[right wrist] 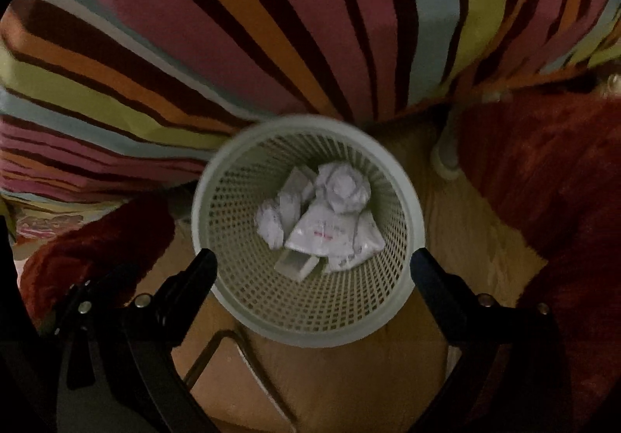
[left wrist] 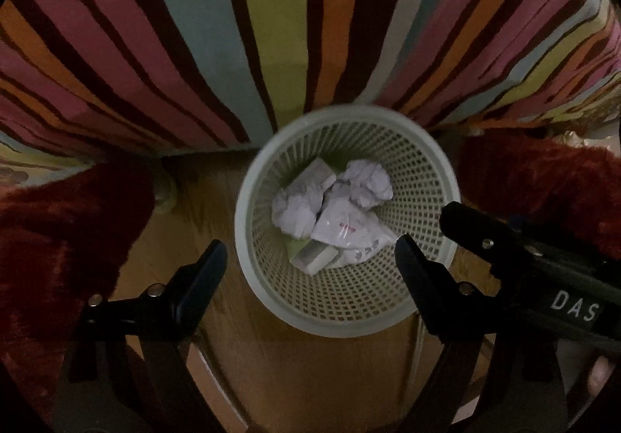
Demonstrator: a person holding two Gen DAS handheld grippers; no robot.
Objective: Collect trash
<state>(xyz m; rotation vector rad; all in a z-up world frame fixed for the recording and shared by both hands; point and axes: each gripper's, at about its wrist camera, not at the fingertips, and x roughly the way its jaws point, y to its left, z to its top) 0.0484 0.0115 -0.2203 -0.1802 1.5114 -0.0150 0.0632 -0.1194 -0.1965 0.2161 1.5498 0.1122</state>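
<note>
**Both claws empty over the basket, drop step looks done**

With both claws spread wide and nothing between the fingers, this looks like the tail end of a drop-off rather than a pick. The left claw (left wrist: pixel 310 254) points straight down over the mesh waste basket (left wrist: pixel 438 169), its jaws apart and empty. The right claw (right wrist: pixel 312 262) is in the same spot from its own view, jaws even wider, also holding nothing. One black finger of the right claw pokes into the left wrist view at the basket's right rim.

The trash sits at the bottom of the basket: crumpled paper balls (left wrist: pixel 297 206), a flat white wrapper with red print (left wrist: pixel 341 225) and a small pale box (left wrist: pixel 314 258) under them. All of it is well inside the rim, nothing hanging over the edge.

Around the basket is a wooden floor (left wrist: pixel 295 367), a fuzzy dark red rug (left wrist: pixel 58 239) on both sides, and a striped bedspread (left wrist: pixel 194 25) behind.

Next move, as a guess: lift both claws clear of the rim and go looking for more trash. Neither view shows any loose litter on the floor or bed, so the person would need to turn away from the basket to find the next piece, if any is left.
</note>
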